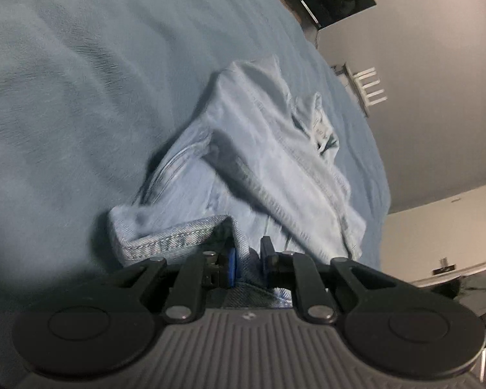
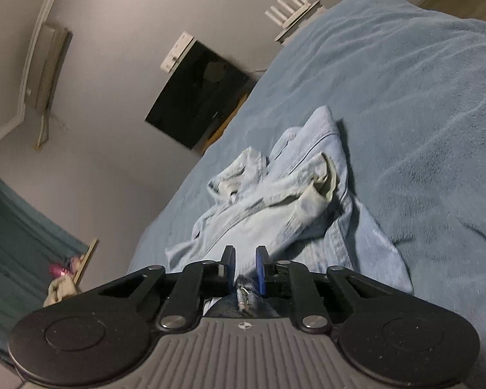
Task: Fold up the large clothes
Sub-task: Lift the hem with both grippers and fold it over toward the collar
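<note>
Wide bed (image 1: 81, 81) covered edge to edge by a blue, faintly rippled fleece blanket (image 2: 421, 113). Directly on it, near the wall-side edge, a crumpled pale denim garment (image 1: 275, 162), partly folded over itself.

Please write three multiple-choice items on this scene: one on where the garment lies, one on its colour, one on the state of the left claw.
1. Where does the denim garment lie?
A. On the blue bedspread
B. On a wooden floor
C. On a chair

2. What colour is the garment?
A. Red
B. Light blue
C. Black

3. What is the left claw doing?
A. Standing wide open
B. Shut on nothing
C. Shut on a denim hem

Answers: 1 A, since bedspread surrounds the garment on every side; 2 B, pale washed denim shows in both views; 3 C, a stitched hem passes between its closed fingers.
</note>
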The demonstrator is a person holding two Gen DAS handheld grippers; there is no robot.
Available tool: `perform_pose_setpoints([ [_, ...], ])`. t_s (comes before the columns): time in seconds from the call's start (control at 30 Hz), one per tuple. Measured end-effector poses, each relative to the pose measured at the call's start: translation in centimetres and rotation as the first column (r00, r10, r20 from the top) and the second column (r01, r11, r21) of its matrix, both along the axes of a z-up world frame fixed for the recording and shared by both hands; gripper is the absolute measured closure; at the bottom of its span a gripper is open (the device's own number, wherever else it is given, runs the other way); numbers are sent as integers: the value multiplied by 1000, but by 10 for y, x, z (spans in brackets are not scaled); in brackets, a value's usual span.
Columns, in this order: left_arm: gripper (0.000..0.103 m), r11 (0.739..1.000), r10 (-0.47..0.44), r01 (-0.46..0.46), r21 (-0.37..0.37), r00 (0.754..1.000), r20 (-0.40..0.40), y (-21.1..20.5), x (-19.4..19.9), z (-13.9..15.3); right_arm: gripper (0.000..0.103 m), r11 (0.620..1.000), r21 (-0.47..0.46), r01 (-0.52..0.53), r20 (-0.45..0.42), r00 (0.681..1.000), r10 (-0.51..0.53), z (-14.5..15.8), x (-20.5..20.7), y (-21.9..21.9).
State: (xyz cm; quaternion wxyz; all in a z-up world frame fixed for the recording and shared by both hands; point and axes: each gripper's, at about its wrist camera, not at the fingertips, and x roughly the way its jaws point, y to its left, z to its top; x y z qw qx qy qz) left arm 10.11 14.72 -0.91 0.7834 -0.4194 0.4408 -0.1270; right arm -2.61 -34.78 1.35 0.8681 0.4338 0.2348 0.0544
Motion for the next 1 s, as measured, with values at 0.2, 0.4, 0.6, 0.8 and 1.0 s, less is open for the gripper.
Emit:
perform_pose_setpoints([
  [0.2, 94, 1000, -5, 4, 25, 1000, 31, -6, 20, -15, 103, 998, -59, 18, -8, 1000, -19, -6, 19, -7],
  [0.4, 94, 999, 30, -29, -16, 999, 33, -4, 37, -31, 97, 995, -37, 90, -28, 995, -91, -13, 22, -31],
  [0.6, 94, 1000, 5, -3, -24, 998, 57, -3, 42, -30, 27, 989, -144, 29, -176, 983, -54, 5, -5, -30],
  [0.8, 94, 999, -16, 19, -48, 998, 59, 1, 45, -35, 22, 991, -133, 27, -247, 967, -59, 18, -58, -45],
  [1.0, 94, 999, -46, 48, -23, 994, 100, 3, 29, -23, 16, 982, 164, 97, -334, 942, -37, -18, -74, -58],
])
